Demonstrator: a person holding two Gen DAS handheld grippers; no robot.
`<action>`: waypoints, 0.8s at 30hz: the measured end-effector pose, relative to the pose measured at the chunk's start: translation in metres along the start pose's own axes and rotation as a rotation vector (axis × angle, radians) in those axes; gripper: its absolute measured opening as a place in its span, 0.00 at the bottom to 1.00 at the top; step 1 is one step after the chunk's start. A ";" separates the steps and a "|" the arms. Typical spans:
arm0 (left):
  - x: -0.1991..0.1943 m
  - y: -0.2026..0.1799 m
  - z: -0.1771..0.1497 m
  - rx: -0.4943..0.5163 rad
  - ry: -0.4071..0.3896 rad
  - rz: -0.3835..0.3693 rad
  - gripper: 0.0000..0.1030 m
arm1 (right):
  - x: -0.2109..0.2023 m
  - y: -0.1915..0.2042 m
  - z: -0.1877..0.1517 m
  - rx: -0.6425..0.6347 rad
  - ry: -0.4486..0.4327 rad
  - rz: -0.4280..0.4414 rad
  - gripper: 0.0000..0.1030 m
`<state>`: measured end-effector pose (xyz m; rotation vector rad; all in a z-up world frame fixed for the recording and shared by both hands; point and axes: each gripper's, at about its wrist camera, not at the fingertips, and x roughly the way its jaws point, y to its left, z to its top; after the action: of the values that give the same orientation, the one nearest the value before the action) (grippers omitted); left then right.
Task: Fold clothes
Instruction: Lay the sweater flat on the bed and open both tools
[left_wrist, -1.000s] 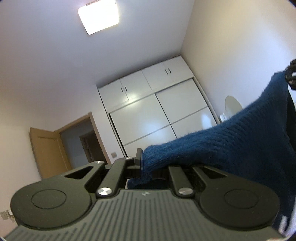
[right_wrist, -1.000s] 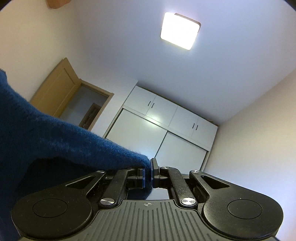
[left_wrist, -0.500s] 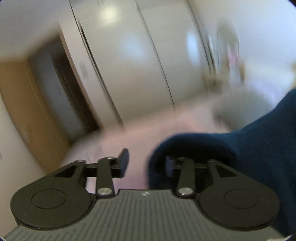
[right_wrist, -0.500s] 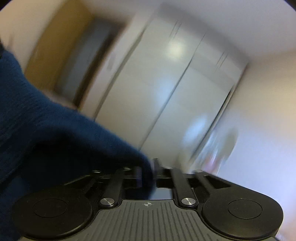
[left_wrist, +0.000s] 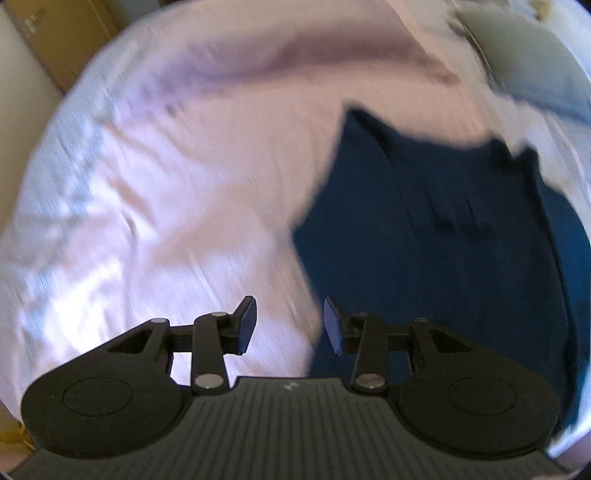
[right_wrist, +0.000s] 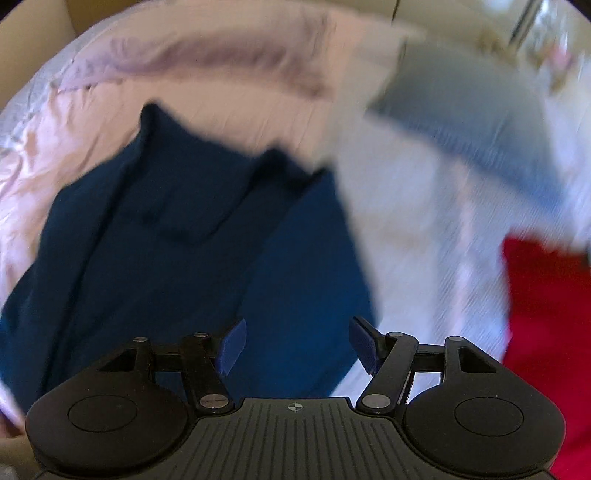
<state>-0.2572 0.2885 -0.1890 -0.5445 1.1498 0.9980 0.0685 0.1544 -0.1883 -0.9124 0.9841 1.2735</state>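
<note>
A dark blue knitted sweater (left_wrist: 443, 240) lies spread on the pink bedsheet (left_wrist: 166, 184), blurred by motion. My left gripper (left_wrist: 288, 317) points down over the sweater's left edge. Its jaws stand apart and are closing a little, with nothing pinched between them. In the right wrist view the same sweater (right_wrist: 184, 240) fills the left and middle. My right gripper (right_wrist: 298, 332) hangs above the sweater's right part, near its edge. Its jaws are opening, and the pads do not press on the cloth.
A grey-blue pillow (right_wrist: 461, 122) lies at the far right of the bed, also visible as the pillow (left_wrist: 528, 55) in the left wrist view. A red garment (right_wrist: 546, 314) lies to the right of the sweater. Brown wood (left_wrist: 55, 33) stands beyond the bed's far left.
Both grippers swung from pointing up at the ceiling and wardrobe to pointing down at the bed. Both let go of the blue sweater, which now lies on the sheet.
</note>
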 end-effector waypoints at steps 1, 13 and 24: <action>0.001 -0.007 -0.015 0.007 0.024 -0.020 0.38 | 0.006 0.001 -0.010 0.019 0.033 0.023 0.63; 0.031 -0.065 -0.100 -0.014 0.189 -0.286 0.51 | 0.022 0.032 -0.118 0.279 0.146 0.079 0.63; 0.071 -0.066 -0.103 -0.011 0.157 -0.272 0.00 | 0.056 0.061 -0.150 0.321 0.091 -0.094 0.14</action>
<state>-0.2457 0.2003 -0.2995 -0.7767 1.1723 0.7377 -0.0019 0.0370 -0.2910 -0.7612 1.1642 0.9671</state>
